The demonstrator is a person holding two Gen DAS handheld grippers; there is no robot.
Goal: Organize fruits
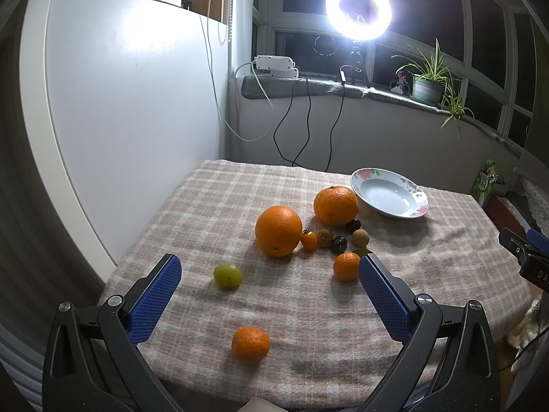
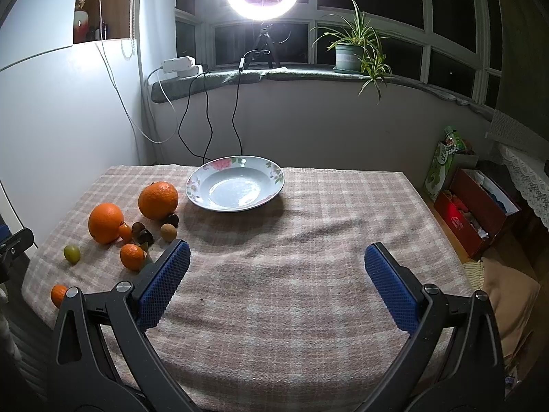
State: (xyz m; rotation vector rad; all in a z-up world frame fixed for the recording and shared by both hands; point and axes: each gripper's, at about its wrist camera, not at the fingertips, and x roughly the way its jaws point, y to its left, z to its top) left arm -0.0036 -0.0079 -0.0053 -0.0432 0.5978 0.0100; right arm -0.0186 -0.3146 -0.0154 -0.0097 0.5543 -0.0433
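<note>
- left gripper [image 1: 269,267] spread wide, nothing between the blue pads [image 1: 154,304]; hovers over the near end of the checked tablecloth [image 1: 212,199]
- small mandarin [image 1: 250,343] lies on the cloth between the two left fingers, low in the gap, touching neither
- green grape [image 1: 227,275] just inside the left-hand finger's tip, apart from it
- second mandarin [image 1: 346,266] just beside the right-hand finger's tip; touching or not, cannot tell
- ahead of the fingertips, the cluster: near orange [image 1: 278,230], far orange [image 1: 335,205], cherry tomato [image 1: 308,240] against the near orange
- small dark and brown fruits [image 1: 339,244] bunched between the oranges and the second mandarin; kinds too small to tell
- plate [image 1: 408,189], floral rim, holds nothing, sits beyond the far orange toward the far right of the cloth
- right gripper [image 2: 277,264] also splayed open, grasping nothing, bare cloth between its fingers
- in the right wrist view the plate [image 2: 274,175] is straight ahead, well beyond the fingertips; all fruit lies left of the left-hand finger
- mandarin [image 2: 131,256] near that finger's tip, outside the gap
- edge mandarin [image 2: 58,295] at the cloth's left border, near the finger's base
- ring light [image 1: 358,6] on the windowsill, potted plant [image 1: 427,87] to its right
</note>
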